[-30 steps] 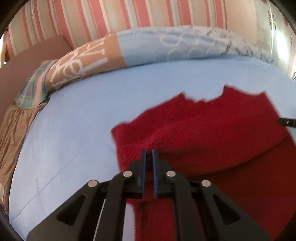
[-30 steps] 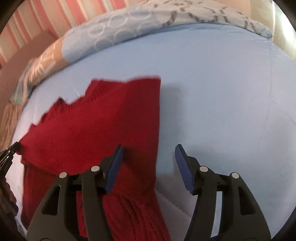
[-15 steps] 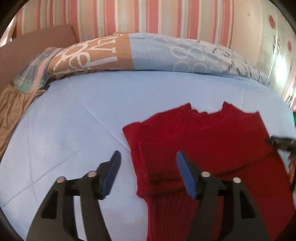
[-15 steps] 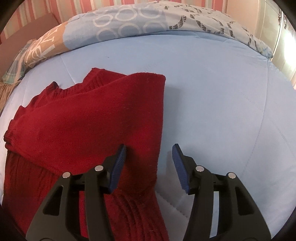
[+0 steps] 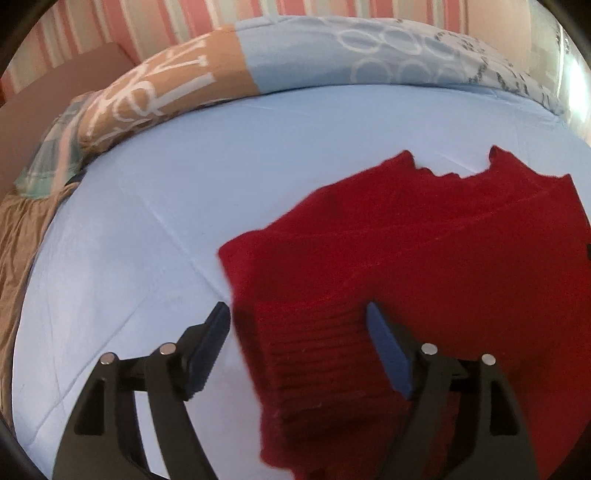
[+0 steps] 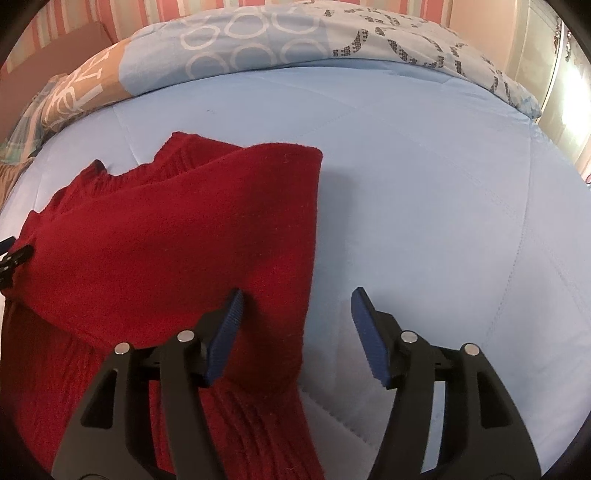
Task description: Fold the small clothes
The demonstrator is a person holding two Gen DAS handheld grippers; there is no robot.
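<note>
The red sweater (image 5: 424,258) lay partly folded on the blue quilt (image 5: 147,258). The left gripper (image 5: 297,332) and right gripper (image 6: 295,314) were both opening, straddling its 9 and 3 o'clock edges, clamping nothing. Closing unevenly could have dragged folded layers askew.

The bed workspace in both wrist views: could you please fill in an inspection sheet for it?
Surface: light blue quilt, smooth, with stitched seams.
Job's things: red sweater, lying flat and partly folded, sleeves turned in over the body; ribbed hem nearest the cameras.
Clutter: patterned blanket rolled along the far edge; plaid cloth and tan fabric at the far left.
Grippers: left gripper opening, sweater's left edge between its jaws, not pinched; right gripper opening, straddling the sweater's right edge, not pinched.
Cables: nothing seen.
Surroundings: striped wall behind the bed.
</note>
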